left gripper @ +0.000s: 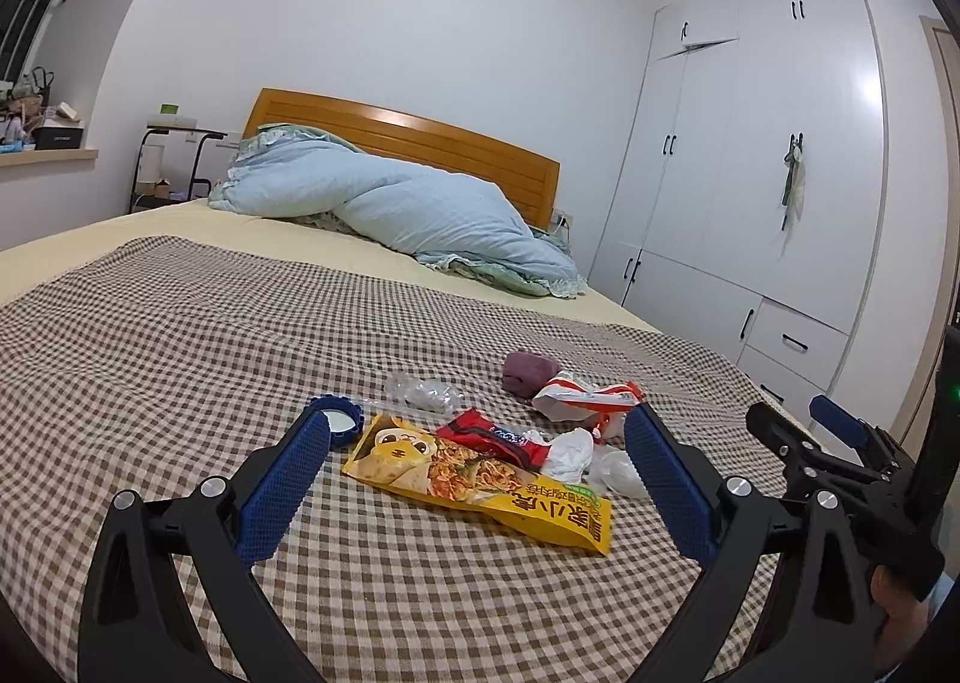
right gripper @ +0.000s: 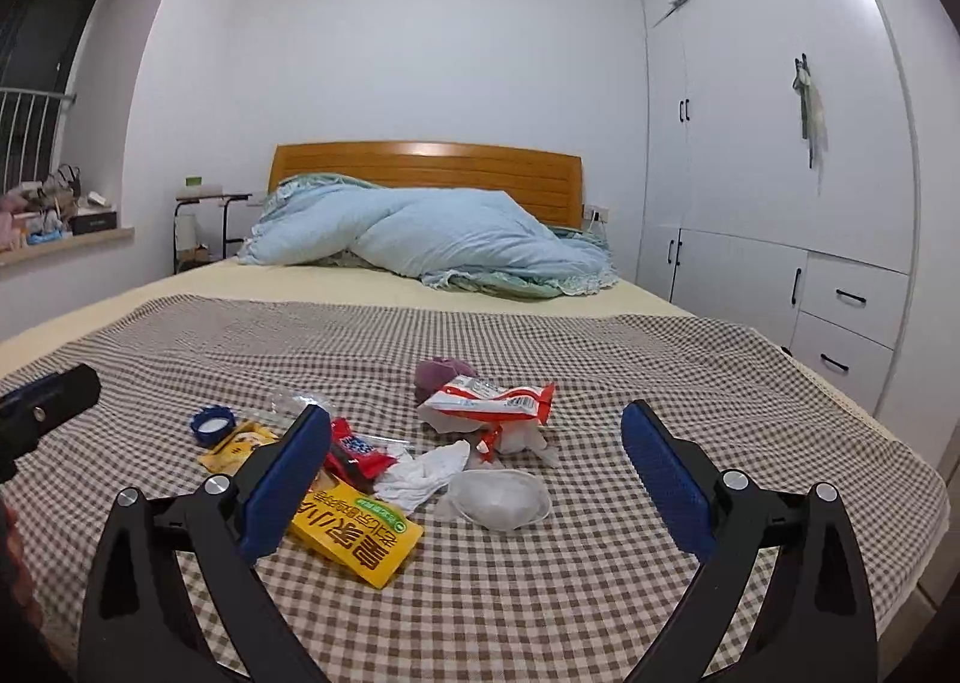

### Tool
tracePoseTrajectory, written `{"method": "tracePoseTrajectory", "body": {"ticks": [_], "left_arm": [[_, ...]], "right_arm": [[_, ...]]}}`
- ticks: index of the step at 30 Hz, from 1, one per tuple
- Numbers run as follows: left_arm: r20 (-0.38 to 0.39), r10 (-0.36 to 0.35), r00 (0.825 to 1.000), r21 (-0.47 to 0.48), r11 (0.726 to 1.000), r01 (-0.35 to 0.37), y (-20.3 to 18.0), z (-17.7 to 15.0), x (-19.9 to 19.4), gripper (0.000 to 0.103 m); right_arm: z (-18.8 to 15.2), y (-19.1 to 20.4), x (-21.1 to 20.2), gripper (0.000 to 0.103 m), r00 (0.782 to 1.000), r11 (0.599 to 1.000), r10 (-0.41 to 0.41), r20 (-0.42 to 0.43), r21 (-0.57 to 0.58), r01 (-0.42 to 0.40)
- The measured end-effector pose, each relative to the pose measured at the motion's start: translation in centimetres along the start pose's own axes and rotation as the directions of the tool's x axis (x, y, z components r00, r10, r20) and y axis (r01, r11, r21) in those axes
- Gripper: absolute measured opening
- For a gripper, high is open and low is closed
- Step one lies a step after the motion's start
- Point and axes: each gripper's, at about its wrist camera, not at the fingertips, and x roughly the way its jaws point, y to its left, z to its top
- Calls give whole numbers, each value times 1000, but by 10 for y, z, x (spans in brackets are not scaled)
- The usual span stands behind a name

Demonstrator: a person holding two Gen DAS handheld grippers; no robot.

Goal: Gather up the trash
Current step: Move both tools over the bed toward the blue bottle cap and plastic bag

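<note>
A heap of trash lies on the checked cloth (left gripper: 180,335) over the bed. It holds a yellow snack bag (left gripper: 480,479) (right gripper: 354,533), a red wrapper (left gripper: 492,437) (right gripper: 354,452), a red-and-white packet (left gripper: 582,398) (right gripper: 492,398), a crumpled white tissue (left gripper: 570,452) (right gripper: 426,473), a white face mask (right gripper: 498,500), a blue lid (left gripper: 337,420) (right gripper: 211,423), clear plastic (left gripper: 420,392) and a purple wad (left gripper: 528,371) (right gripper: 441,372). My left gripper (left gripper: 477,428) stands open, straddling the yellow bag. My right gripper (right gripper: 477,431) is open too, just short of the mask and tissue. Neither holds anything.
A bunched light blue quilt (left gripper: 396,203) lies against the wooden headboard (right gripper: 426,167). White wardrobes (right gripper: 780,143) line the right side, close to the bed's edge. A small side table (left gripper: 174,155) and a cluttered window ledge (right gripper: 54,227) are at the far left.
</note>
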Motion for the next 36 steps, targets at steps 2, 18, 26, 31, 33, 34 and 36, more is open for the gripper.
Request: {"method": "tracePoseTrajectory", "body": {"ticks": [2, 18, 26, 31, 33, 34, 36], "left_arm": [[-3, 2, 1000, 2, 1000, -2, 2, 0, 3, 95], [-68, 12, 998, -67, 998, -16, 13, -5, 35, 95], [-78, 30, 997, -36, 999, -33, 11, -15, 34, 95], [-81, 58, 995, -42, 997, -61, 18, -18, 34, 95], [-88, 69, 994, -44, 996, -73, 22, -18, 35, 95], [-90, 74, 993, -44, 996, -78, 24, -18, 35, 95], [-93, 85, 992, -52, 995, -90, 28, -17, 34, 95]], "right_arm": [[-2, -3, 4, 93, 1000, 1000, 11, -7, 24, -11], [-19, -16, 26, 93, 1000, 1000, -8, -22, 30, 9], [-31, -13, 23, 93, 999, 999, 28, -21, 47, -27], [-36, -3, 23, 93, 1000, 1000, -18, -18, 5, 18], [-38, -1, 24, 93, 1000, 1000, -19, -20, -7, 19], [-39, 0, 25, 93, 1000, 1000, -21, -22, -12, 21], [-41, 3, 26, 93, 999, 1000, -16, -32, -27, 15]]}}
